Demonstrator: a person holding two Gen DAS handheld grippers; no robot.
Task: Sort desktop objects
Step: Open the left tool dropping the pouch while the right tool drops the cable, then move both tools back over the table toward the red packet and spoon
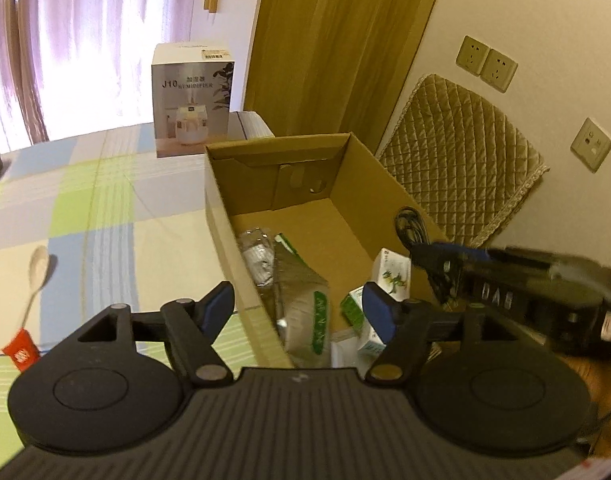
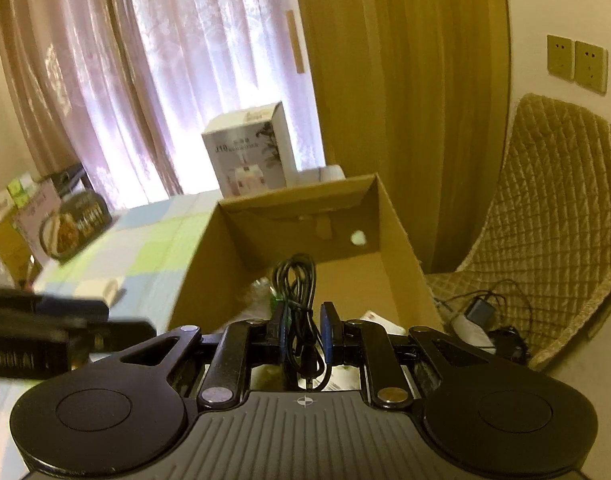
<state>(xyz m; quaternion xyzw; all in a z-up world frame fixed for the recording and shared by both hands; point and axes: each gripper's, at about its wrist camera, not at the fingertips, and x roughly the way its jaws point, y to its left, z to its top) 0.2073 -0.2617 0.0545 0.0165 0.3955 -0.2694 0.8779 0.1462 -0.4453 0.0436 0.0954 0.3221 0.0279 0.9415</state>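
Cable (image 2: 301,312) first: it's a bundled black one, pinched between the blue pads of the right tool (image 2: 305,330), low in the middle of the right wrist view, with its loops sticking up past the fingertips and a plug end dangling below them. That tool sits over the near end of the open cardboard box (image 2: 389,216), which fills the centre of the frame.

Left tool (image 1: 299,306) is spread wide with nothing in it, at the bottom centre of its own view, straddling the box's (image 1: 221,200) near left wall. From there you can see the right tool (image 1: 445,258) coming in blurred from the right edge, over the right side of the box, cable (image 1: 409,224) looping up above it.

Inside the box, lower middle of the left view: a crumpled clear plastic bottle (image 1: 257,256), a silvery pouch with green print (image 1: 305,300) beside it, and a couple of small white-and-green cartons (image 1: 393,272) towards the right wall.

Out on the checked bench (image 1: 105,200), a white spoon (image 1: 35,276) lies at the left edge of the frame and a humidifier box (image 1: 191,100) stands upright behind the cardboard box, upper middle. A quilted chair (image 1: 461,160) is at the right.
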